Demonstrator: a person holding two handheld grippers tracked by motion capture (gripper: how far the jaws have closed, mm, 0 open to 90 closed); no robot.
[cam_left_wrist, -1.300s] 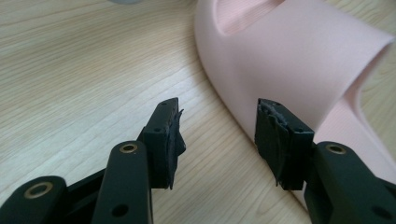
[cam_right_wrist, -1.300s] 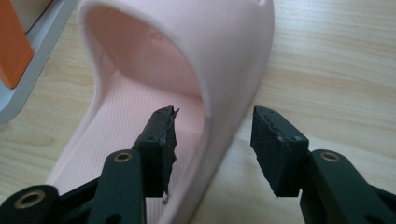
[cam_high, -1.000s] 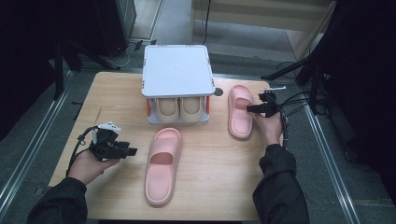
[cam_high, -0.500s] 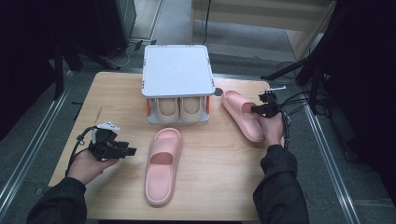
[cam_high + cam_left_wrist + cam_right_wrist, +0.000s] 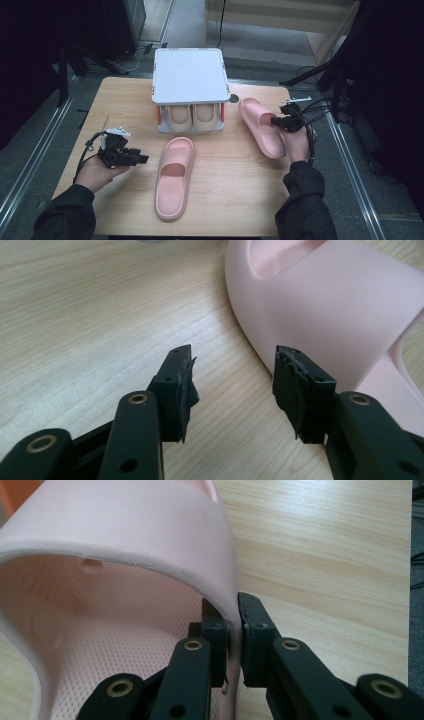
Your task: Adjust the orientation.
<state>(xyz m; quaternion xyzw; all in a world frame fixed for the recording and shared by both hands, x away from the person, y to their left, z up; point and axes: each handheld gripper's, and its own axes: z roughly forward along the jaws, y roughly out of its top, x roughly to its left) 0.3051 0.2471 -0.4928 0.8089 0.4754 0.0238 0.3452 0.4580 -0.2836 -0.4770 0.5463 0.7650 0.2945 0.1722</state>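
Note:
Two pink slippers lie on the wooden table (image 5: pixel 235 200). Near the right edge, my right gripper (image 5: pixel 278 121) is shut on the strap edge of the right slipper (image 5: pixel 257 127). Its jaws have just been closing, and in the right gripper view the gripper (image 5: pixel 231 611) pinches that thin strap (image 5: pixel 150 535) between its pads. My left gripper (image 5: pixel 142 159) is open and holds nothing. It points at the left slipper (image 5: pixel 175 177) from a short way to its left. In the left gripper view the slipper (image 5: pixel 320 305) lies just beyond the open gripper (image 5: pixel 232 377), not touching it.
A small shoe rack with a white top (image 5: pixel 189 75) stands at the back middle of the table. A beige pair of shoes (image 5: pixel 192 117) sits under it. Cables (image 5: pixel 312 107) trail off the table's right edge. Metal rails run along both sides.
My right gripper has shut on the right slipper's strap. The slipper has swung from straight to slanted, its far end toward the rack. The left hand and left slipper have stayed put.

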